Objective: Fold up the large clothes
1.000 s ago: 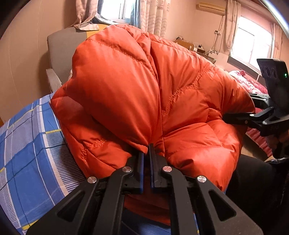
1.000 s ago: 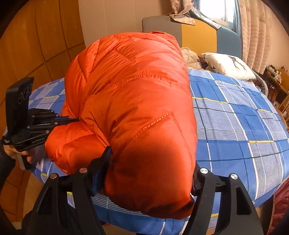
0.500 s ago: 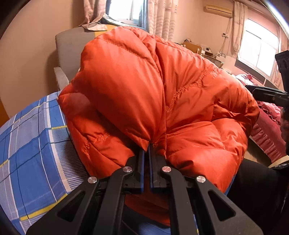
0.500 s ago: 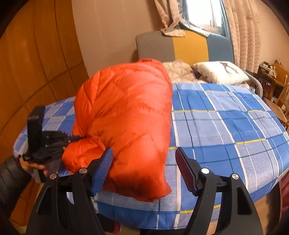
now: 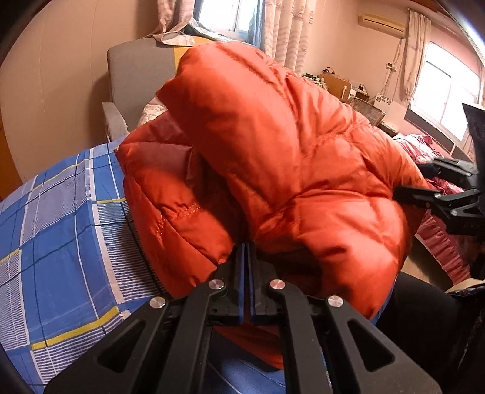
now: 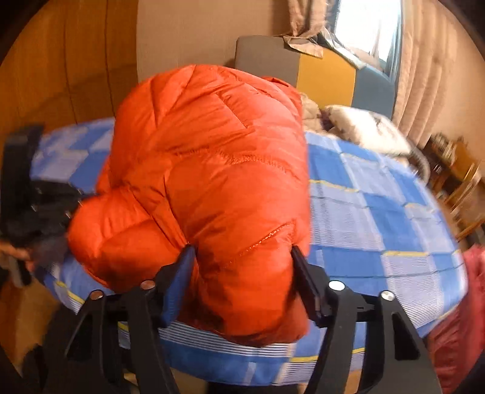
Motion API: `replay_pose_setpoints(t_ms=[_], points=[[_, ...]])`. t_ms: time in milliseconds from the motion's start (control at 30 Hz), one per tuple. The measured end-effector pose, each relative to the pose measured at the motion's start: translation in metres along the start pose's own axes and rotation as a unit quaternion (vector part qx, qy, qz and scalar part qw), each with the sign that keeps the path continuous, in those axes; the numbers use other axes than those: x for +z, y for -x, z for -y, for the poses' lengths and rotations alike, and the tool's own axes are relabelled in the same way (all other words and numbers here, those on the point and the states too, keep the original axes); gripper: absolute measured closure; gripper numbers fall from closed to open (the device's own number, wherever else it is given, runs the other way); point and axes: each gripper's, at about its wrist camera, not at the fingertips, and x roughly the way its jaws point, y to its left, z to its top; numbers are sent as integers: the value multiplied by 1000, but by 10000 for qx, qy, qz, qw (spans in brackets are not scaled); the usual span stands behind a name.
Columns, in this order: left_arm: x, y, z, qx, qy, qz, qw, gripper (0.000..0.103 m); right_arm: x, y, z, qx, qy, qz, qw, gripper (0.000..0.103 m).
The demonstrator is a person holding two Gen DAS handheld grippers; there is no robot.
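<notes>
Bed half hidden by orange jacket; left jaws pinch it, right jaws closing round it.

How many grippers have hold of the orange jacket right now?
2. The left gripper is pinched shut on the orange jacket's near edge. The right gripper straddles a thick fold at its other end, jaws closing; actual pad contact there is unclear.

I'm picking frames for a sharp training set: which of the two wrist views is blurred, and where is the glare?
Right wrist view: motion-smeared throughout, worst on the checked bedspread and pillow; window blown out. Left wrist view: mostly sharp on the orange jacket and left claw; right-hand window overexposed; fisheye bending at edges.
</notes>
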Motion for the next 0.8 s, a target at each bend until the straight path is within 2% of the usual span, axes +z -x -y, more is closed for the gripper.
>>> replay_pose_setpoints(t_ms=[33, 67, 167, 233, 267, 333, 433, 500, 667, 767, 800], points=[[2, -2, -2, -29, 28, -5, 10000, 101, 2, 4, 1, -229, 141, 19, 9996, 48], [2, -3, -1, -5, 35, -9, 10000, 101, 2, 7, 1, -394, 257, 48, 9989, 55], [6, -8, 2, 29, -13, -75, 10000, 101, 0, 5, 2, -443, 482, -60, 9978, 63], [10, -11, 6, 70, -171, -191, 9996, 101, 0, 9, 8, -278, 552, -157, 9980, 64], [12, -13, 6, 75, -212, -250, 9994, 101, 0, 11, 13, -372, 549, -65, 9978, 64], [16, -14, 5, 49, -266, -324, 9991, 101, -4, -2, 14, -491, 719, -234, 9959, 64], [17, -12, 6, 134, -365, -378, 9985, 101, 2, 15, 16, -943, 748, 291, 9923, 64], [16, -12, 4, 119, -303, -386, 9987, 101, 6, 11, 21, -1286, 793, 318, 9880, 64], [12, -11, 4, 169, -235, -358, 9989, 101, 12, 18, 32, -1200, 797, 424, 9887, 64], [12, -10, 7, 222, -271, -371, 9987, 101, 7, 5, 29, -1253, 980, 120, 9872, 64], [12, -10, 8, 251, -304, -378, 9985, 101, 10, 15, 31, -1308, 976, 278, 9862, 64]])
